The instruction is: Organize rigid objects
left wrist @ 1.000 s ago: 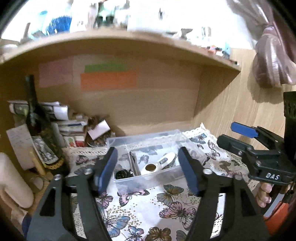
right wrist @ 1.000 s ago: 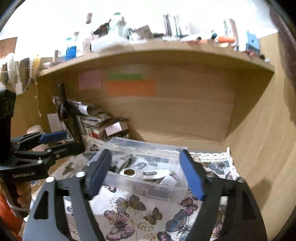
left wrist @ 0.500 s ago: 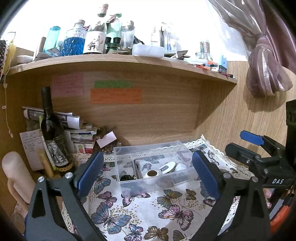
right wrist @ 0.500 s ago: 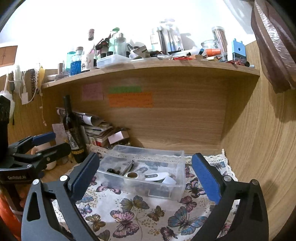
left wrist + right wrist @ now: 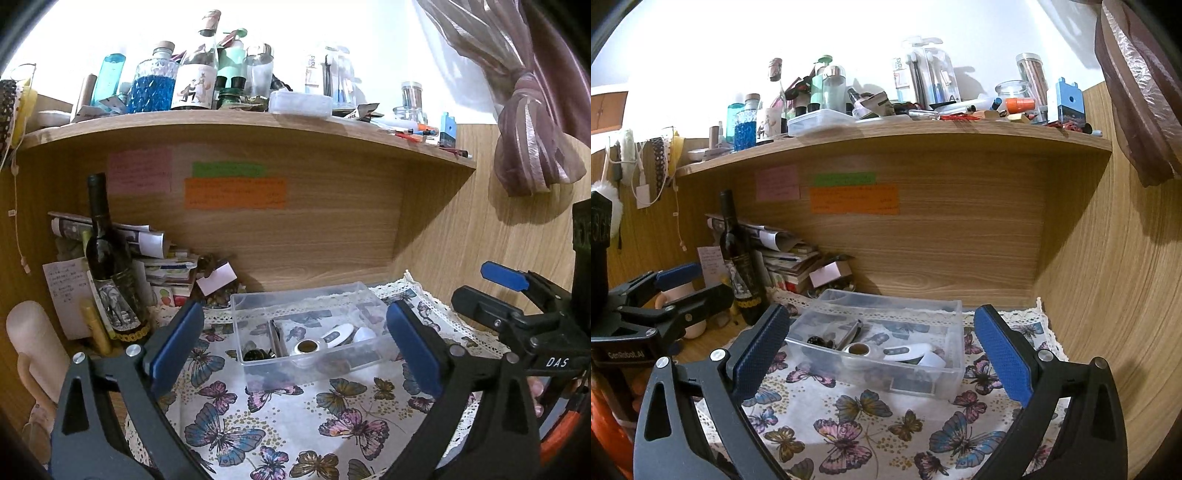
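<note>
2 grippers are being held above the butterfly-print cloth, both short of the clear plastic bin. Left gripper: jaws are being held wide apart, blue pads flanking the bin in the left wrist view, nothing between them. Right gripper: jaws likewise being held wide apart and empty, pads framing the same bin in the right wrist view. Each gripper is also being seen at the edge of the other's view.

Bin contents are being recorded as follows: 1 roll of tape near the front wall, 1 white oblong device just beside it, 1 white rounded piece to its right, 1 metal tool lying tilted near the middle, and small dark items at the left end. Exact identity of the dark items cannot be told.

Bin is being supported by the cloth, under the wooden shelf, with the back panel well behind it. 1 dark wine bottle is standing upright to the left of the bin, apart from it, in front of a stack of papers. 3 coloured notes (pink, green, orange) are being seen stuck on the back panel. Bottles and jars are crowding the shelf top.
</note>
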A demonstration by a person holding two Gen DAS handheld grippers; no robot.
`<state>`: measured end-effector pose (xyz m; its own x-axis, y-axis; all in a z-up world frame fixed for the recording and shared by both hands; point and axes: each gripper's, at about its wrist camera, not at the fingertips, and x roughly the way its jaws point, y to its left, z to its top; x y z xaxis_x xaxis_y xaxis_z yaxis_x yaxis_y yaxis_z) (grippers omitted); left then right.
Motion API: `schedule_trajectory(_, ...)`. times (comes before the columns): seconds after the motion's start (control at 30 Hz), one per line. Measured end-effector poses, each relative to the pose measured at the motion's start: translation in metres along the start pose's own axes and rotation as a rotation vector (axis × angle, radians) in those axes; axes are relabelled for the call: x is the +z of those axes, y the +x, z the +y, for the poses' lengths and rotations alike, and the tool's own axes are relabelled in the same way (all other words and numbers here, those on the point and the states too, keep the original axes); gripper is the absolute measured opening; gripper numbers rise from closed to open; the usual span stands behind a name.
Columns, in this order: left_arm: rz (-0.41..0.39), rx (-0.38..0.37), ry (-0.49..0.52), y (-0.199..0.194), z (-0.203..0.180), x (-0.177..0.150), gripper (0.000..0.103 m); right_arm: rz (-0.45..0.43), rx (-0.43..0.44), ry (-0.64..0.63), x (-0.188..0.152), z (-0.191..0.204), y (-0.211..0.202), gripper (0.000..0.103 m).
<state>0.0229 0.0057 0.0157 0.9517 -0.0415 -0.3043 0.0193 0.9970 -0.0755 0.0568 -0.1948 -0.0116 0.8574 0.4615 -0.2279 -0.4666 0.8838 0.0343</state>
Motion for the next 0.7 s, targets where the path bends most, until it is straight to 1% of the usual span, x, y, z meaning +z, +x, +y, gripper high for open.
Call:
schedule_trajectory(0.43,0.004,-0.001,-0.003,0.0008,-0.0002,-0.0015,0.101,0.003,0.001,0.001,-0.0003,0.0001,-0.0007,0.101)
schedule_trajectory(0.7,0.009,-0.017,0.001,0.0018,-0.0002,-0.0026,0.101,0.006,-0.001,0.003,-0.0011,0.0009,-0.0012,0.101)
